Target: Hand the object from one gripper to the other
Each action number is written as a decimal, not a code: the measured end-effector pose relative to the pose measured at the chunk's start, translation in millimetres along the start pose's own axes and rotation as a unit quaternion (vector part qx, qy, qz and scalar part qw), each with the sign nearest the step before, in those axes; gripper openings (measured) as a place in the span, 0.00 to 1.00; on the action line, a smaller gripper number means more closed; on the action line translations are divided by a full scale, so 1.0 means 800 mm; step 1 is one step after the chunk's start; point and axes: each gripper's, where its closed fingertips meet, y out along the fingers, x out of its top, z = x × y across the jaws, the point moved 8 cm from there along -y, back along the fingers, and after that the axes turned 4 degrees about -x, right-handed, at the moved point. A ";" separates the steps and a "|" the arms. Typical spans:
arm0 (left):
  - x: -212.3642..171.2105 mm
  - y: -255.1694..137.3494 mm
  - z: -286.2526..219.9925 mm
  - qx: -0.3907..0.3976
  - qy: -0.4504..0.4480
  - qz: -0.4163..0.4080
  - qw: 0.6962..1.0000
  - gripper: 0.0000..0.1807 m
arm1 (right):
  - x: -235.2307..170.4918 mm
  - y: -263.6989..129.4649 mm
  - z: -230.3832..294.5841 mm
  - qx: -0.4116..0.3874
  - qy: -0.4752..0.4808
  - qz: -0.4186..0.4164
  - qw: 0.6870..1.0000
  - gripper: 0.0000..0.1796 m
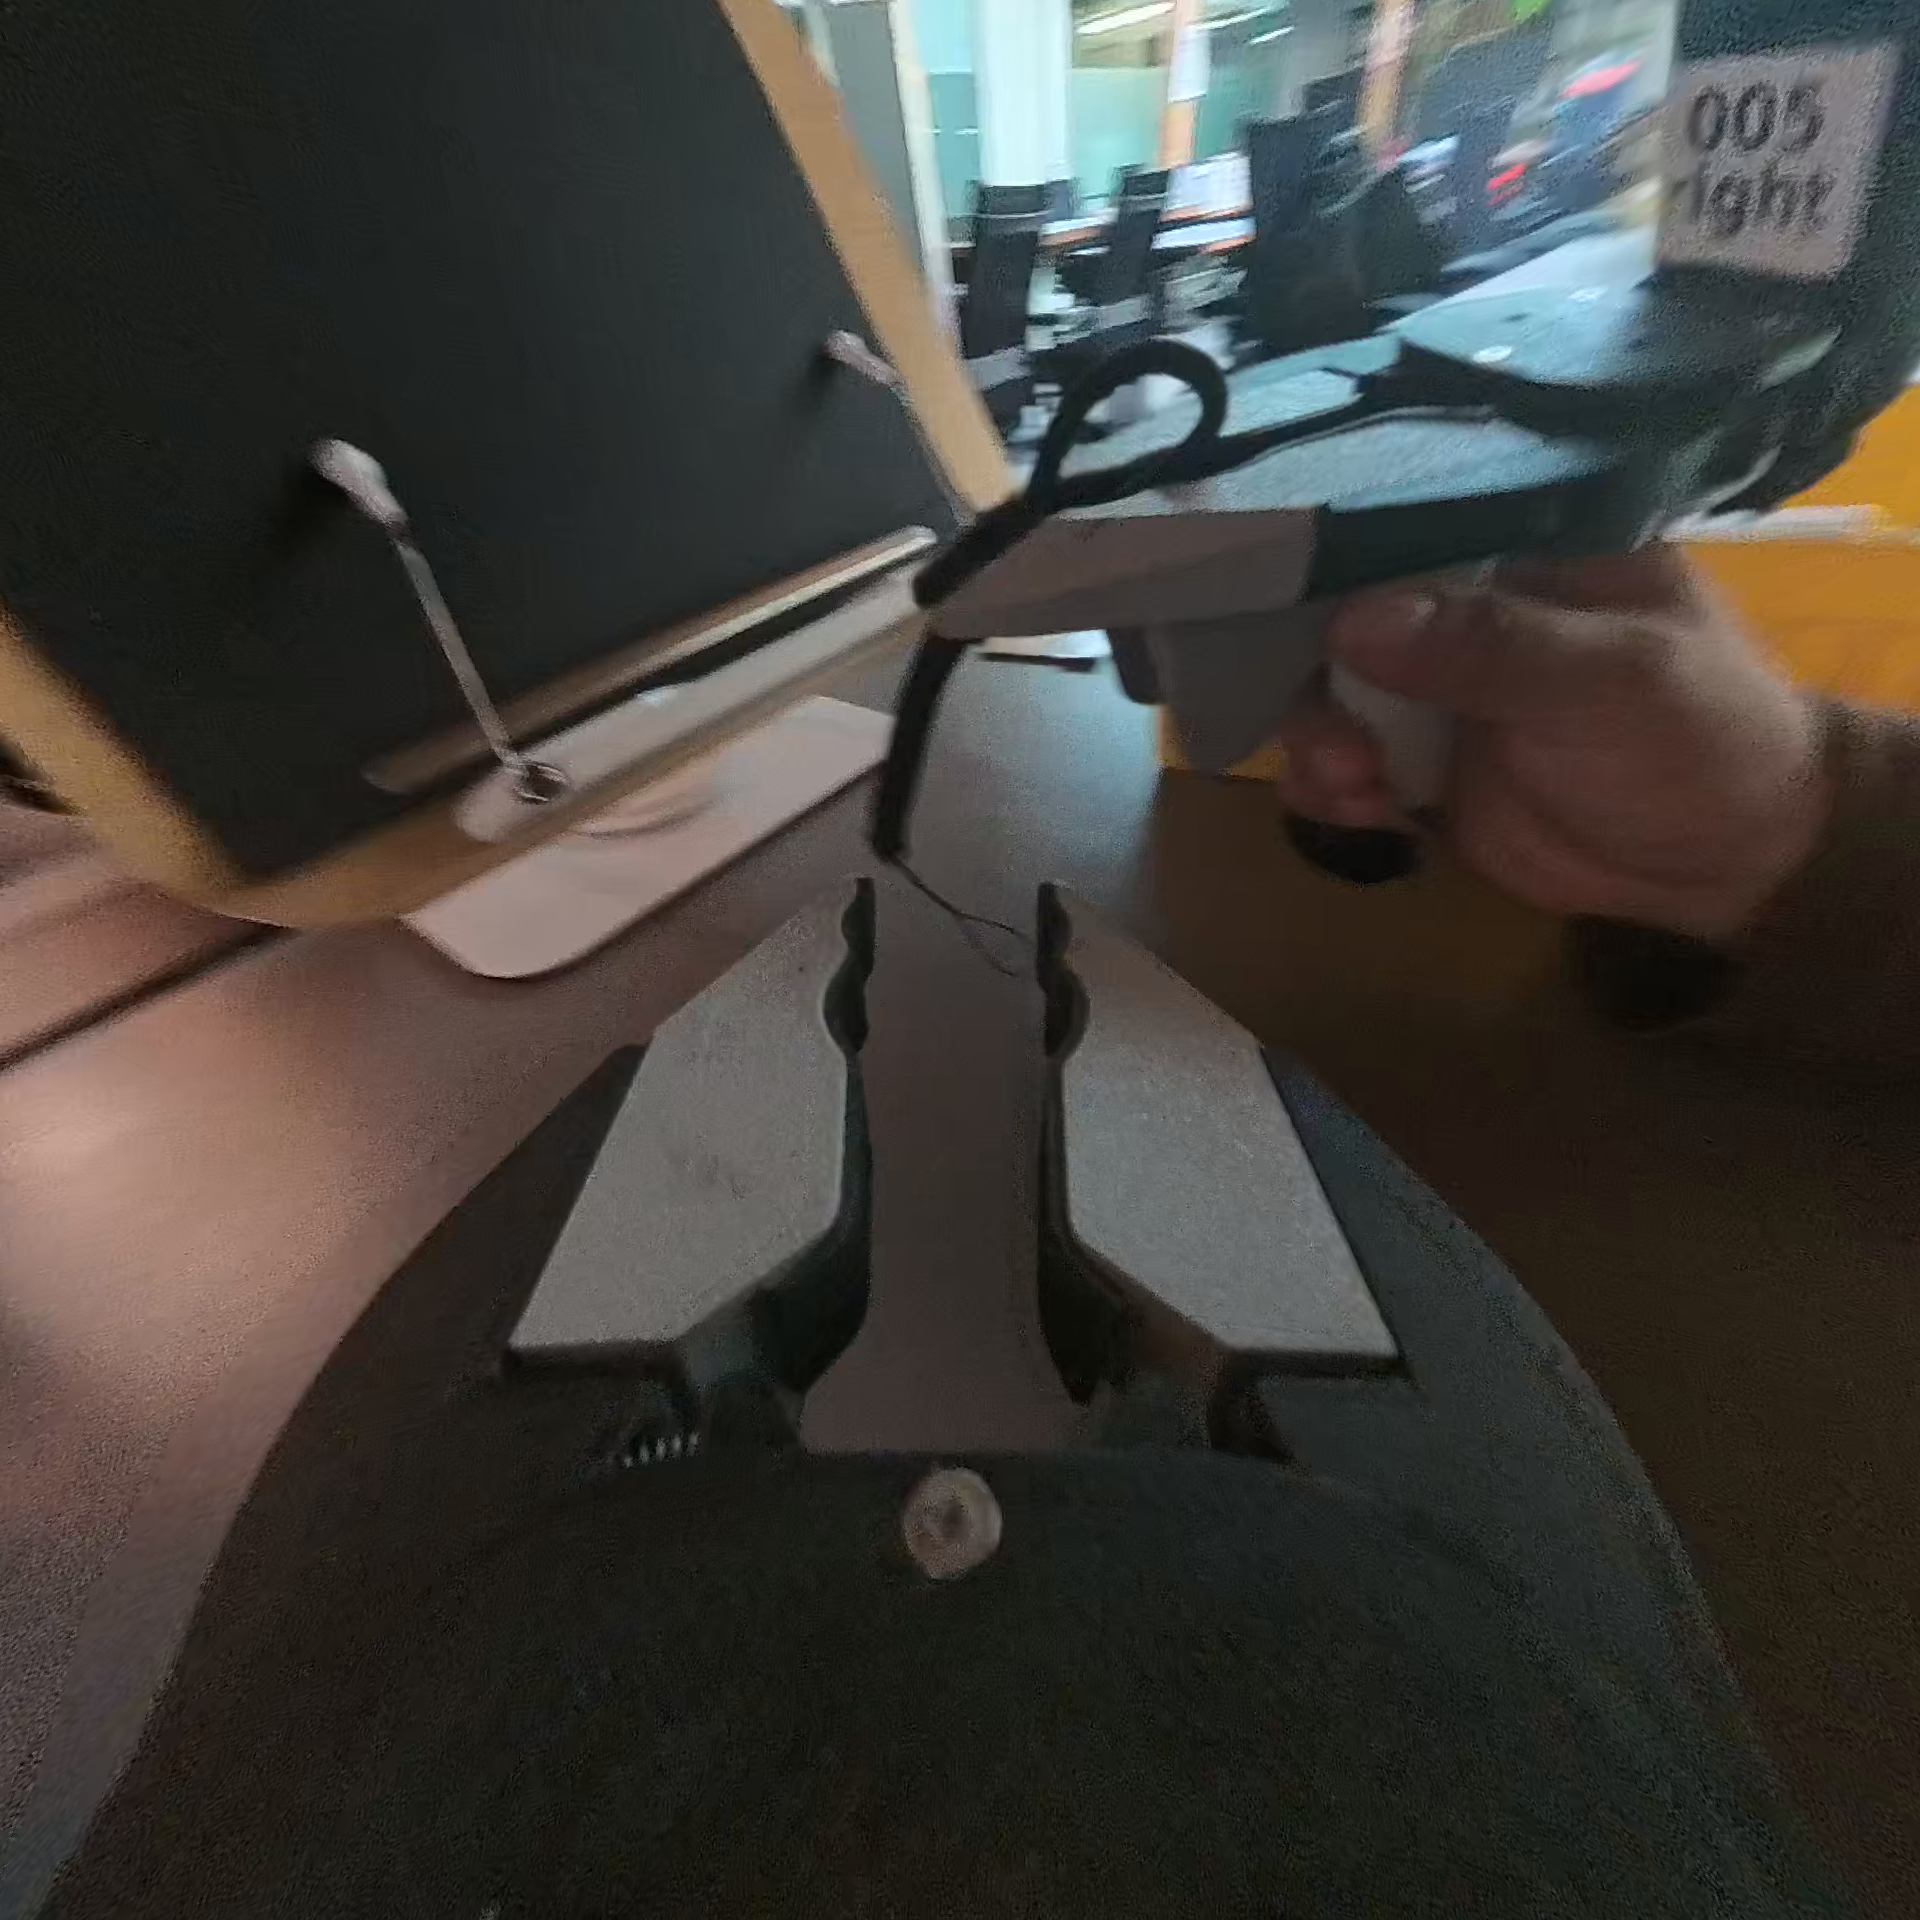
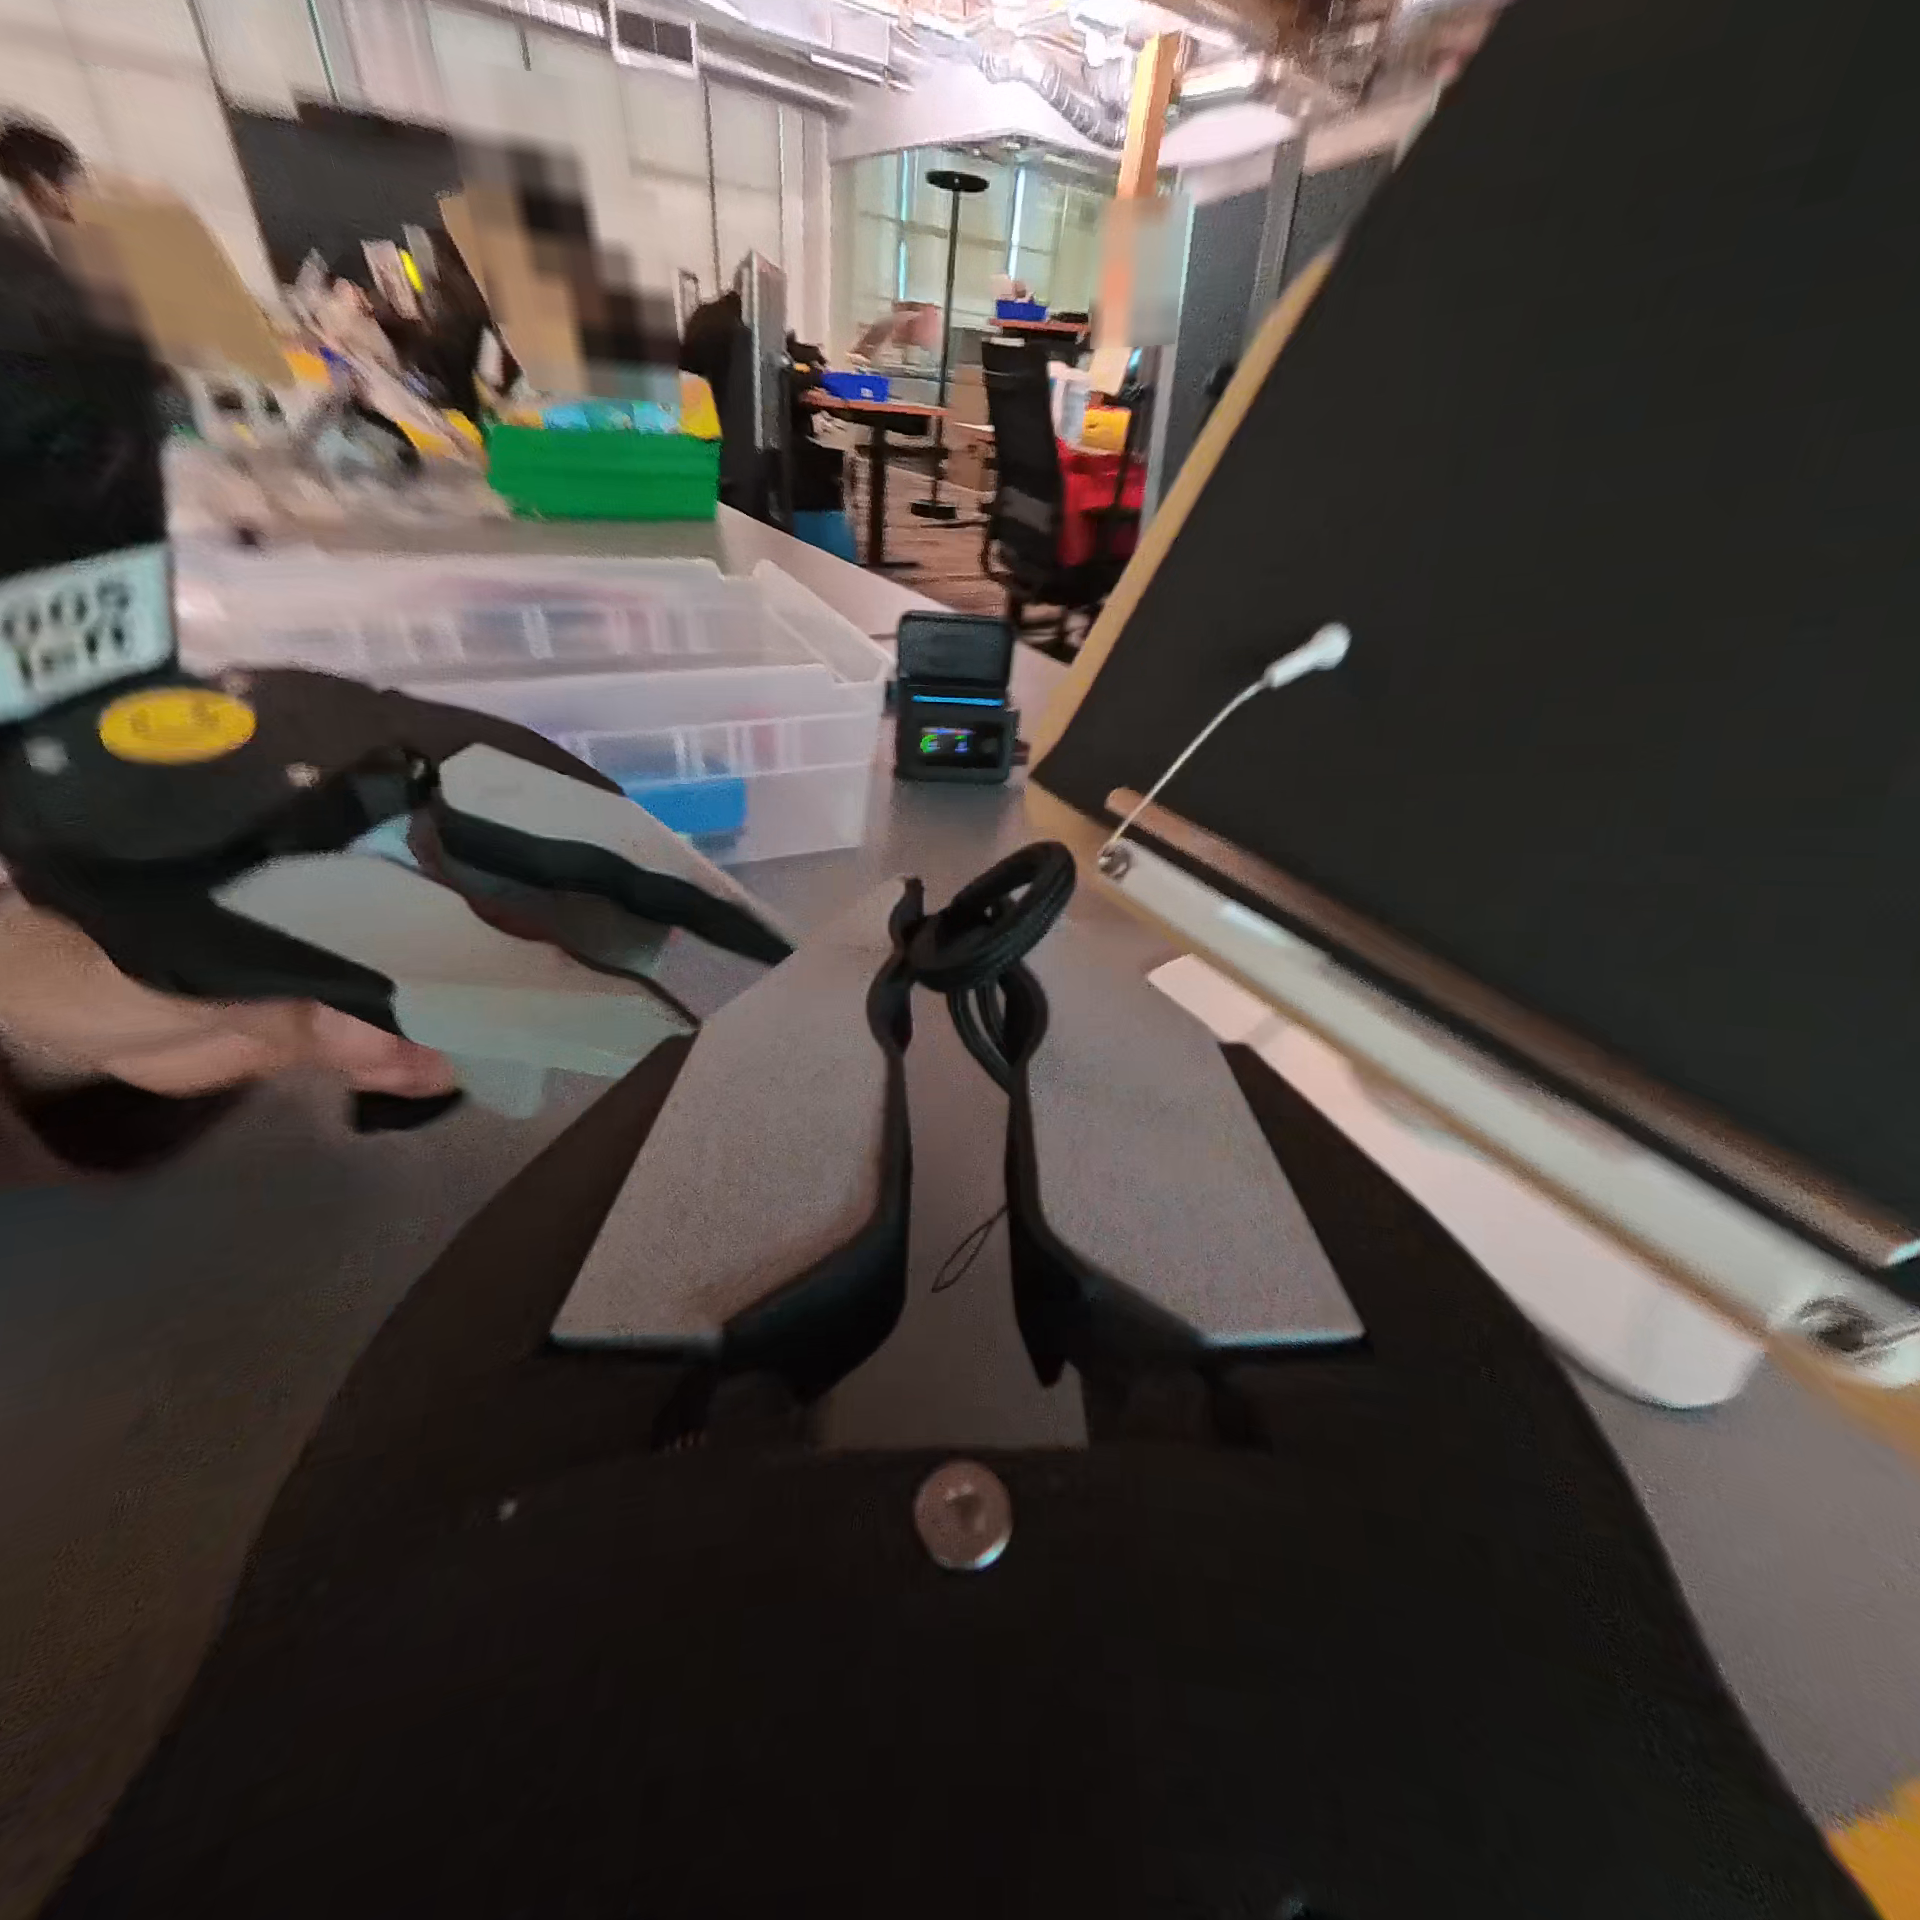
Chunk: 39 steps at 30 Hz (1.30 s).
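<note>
Table (image 2: 852, 592): long, grey-brown top. On it: white stand base (image 2: 1475, 1174) at the right edge, bearing a tilted black board (image 2: 1558, 623); clear plastic bins (image 2: 665, 675) toward the far left; small black device (image 2: 954, 698) with lit screen beside the bins.

Both grippers (image 1: 951, 956) (image 2: 961, 997) — black bodies, grey finger plates, silver screw — brown sleeve (image 1: 1860, 790)

Two handheld grippers: the left gripper (image 1: 951, 935) and the right gripper (image 2: 961, 997). One black looped cord (image 2: 1003, 914). One black board with a wooden edge (image 1: 416, 312), carrying two metal page-holder clips (image 1: 416, 582). One white base (image 1: 623, 862). Two clear plastic bins (image 2: 665, 675). One small black device with a lit screen (image 2: 956, 707). One stack of green trays (image 2: 603, 468).
</note>
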 end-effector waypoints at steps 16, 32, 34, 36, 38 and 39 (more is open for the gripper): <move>0.038 -0.029 0.000 -0.302 -0.304 -0.211 0.878 0.17 | 0.038 -0.027 0.039 0.229 0.074 -0.140 0.961 0.05; 0.027 -0.036 0.037 -0.077 -0.157 -0.094 0.980 0.00 | 0.014 -0.018 -0.004 0.148 0.106 -0.028 0.983 0.34; 0.026 -0.034 0.035 -0.045 -0.113 -0.060 0.991 0.00 | 0.012 -0.017 0.001 0.147 0.085 -0.004 0.986 0.35; 0.025 -0.030 0.028 -0.041 -0.097 -0.033 0.994 0.00 | 0.008 -0.011 0.013 0.137 0.046 0.022 0.989 0.35; 0.024 -0.026 0.021 -0.052 -0.090 -0.019 0.994 0.00 | 0.001 -0.003 0.029 0.125 -0.017 0.054 0.990 0.32; 0.023 -0.025 0.018 -0.057 -0.089 -0.013 0.994 0.00 | -0.005 0.002 0.036 0.113 -0.051 0.073 0.990 0.30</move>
